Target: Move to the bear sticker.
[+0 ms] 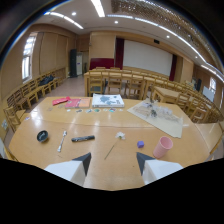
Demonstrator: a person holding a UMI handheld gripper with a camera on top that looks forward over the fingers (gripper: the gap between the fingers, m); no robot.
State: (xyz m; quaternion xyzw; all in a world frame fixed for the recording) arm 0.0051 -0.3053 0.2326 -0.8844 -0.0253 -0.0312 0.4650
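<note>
Hand-held gripper (114, 162) poised over the near edge of a long wooden table (30, 150), fingers (82, 162) spread wide, pinching nothing, bare wood between them.

Left to right across the near half of the table: a small black round object (42, 135) toward the left edge, a slim pale pen-like tool (62, 140), a black marker (83, 138), a thin white stick with a tufted tip (115, 142) just ahead of the fingers, a small purple cap (141, 144), and a pink cup (162, 147) toward the right edge.

Along the far edge, left to right: red and pink sheets (70, 102), a white printed sheet (107, 100), and a clear plastic sheet (155, 114) carrying a few small items, too small to name.

Bear sticker not yet distinguishable. Likeliest home, as a judgement only: the row of small flat patches (95, 110) just in front of the sheets at the far edge, each too small to read.

To do the step well: carry the fingers forward and a little left, high over the marker and the stick, clear of the cup; slow on nearing the row, pick out the bear among its neighbours, then centre it between the fingers.

Only one container on show: the pink cup, upright, contents hidden.
</note>
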